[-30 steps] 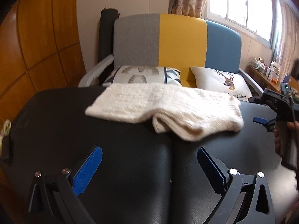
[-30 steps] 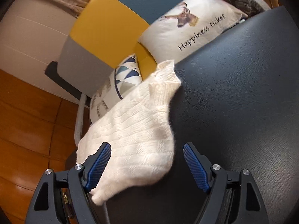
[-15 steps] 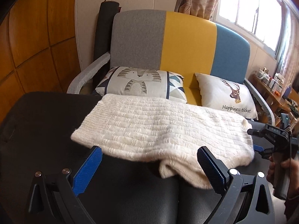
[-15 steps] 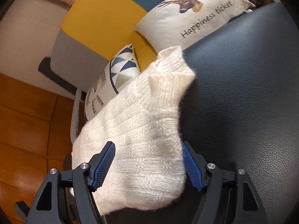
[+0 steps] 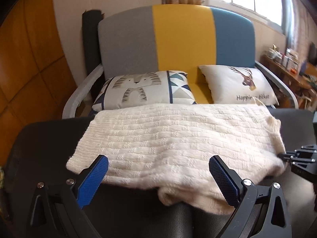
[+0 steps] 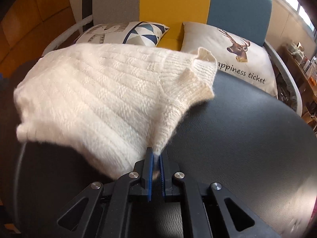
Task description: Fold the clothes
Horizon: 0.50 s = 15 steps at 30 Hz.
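Note:
A cream knitted sweater (image 5: 178, 136), folded into a long strip, lies across the black padded surface (image 5: 126, 214). My left gripper (image 5: 158, 176) is open, its blue pads astride the sweater's near edge without pressing it. In the right wrist view the same sweater (image 6: 103, 99) has its near right corner pinched between the blue pads of my right gripper (image 6: 155, 154), which is shut on it; the fabric rises from the pads in a taut ridge. That right gripper (image 5: 285, 156) also shows at the sweater's right end in the left wrist view.
Behind the black surface stands a grey, yellow and blue sofa (image 5: 178, 37) with a cat cushion (image 5: 144, 91) and a deer cushion (image 5: 239, 85). Wooden panelling (image 5: 29, 59) fills the left. A cluttered shelf (image 5: 287, 59) runs under the window at the right.
My right gripper rolled upright, moved onto the sweater's corner and closed on it. My left gripper advanced until its open pads reached the sweater's near edge.

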{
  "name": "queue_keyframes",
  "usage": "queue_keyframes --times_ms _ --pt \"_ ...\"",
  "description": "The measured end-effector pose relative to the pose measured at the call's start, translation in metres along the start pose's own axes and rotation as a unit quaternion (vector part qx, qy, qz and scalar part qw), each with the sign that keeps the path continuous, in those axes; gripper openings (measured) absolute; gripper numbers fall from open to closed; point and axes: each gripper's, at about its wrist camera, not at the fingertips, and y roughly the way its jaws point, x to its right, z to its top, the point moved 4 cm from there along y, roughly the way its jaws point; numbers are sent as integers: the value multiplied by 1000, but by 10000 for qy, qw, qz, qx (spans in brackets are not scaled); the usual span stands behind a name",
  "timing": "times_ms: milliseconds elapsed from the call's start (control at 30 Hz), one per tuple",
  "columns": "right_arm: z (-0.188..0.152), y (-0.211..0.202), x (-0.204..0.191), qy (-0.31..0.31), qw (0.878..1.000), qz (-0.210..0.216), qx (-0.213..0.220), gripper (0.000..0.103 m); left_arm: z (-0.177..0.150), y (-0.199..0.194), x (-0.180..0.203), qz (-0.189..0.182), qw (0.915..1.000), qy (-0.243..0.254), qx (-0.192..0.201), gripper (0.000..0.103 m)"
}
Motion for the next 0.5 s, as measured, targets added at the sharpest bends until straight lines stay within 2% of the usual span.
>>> queue_keyframes --times_ms 100,133,200,233,267,300,333,367,400,467,500 --pt "-17 0 10 80 9998 12 -172 4 -1 5 15 189 9988 455 28 103" --pt "-18 1 13 182 9997 104 -151 4 -1 10 23 146 9982 585 -32 103" --pt "-21 -11 29 962 9918 832 98 6 0 20 38 51 9963 843 -159 103" --pt "-22 -19 38 1430 9812 1275 236 12 0 28 44 -86 9959 845 -315 103" --pt "-23 -23 46 1882 9669 1692 337 38 0 35 49 -228 9951 839 -477 103" --pt "-25 -23 55 2317 9495 2080 394 42 -1 42 54 -299 9939 870 -616 103" --pt "-26 -23 63 2742 9286 2459 450 42 -3 49 58 -352 9923 909 -768 103" --pt "-26 -21 68 2990 9141 2698 477 47 -6 52 63 -408 9914 922 -839 103" --pt "-23 -16 68 3037 9102 2777 473 54 -10 53 68 -488 9895 1012 -913 103" --pt "-18 -5 68 3125 9047 2863 438 56 -19 55 78 -651 9849 1201 -1062 103" --pt "-14 2 66 3161 9062 2782 379 57 -23 55 82 -639 9835 1320 -1055 103"
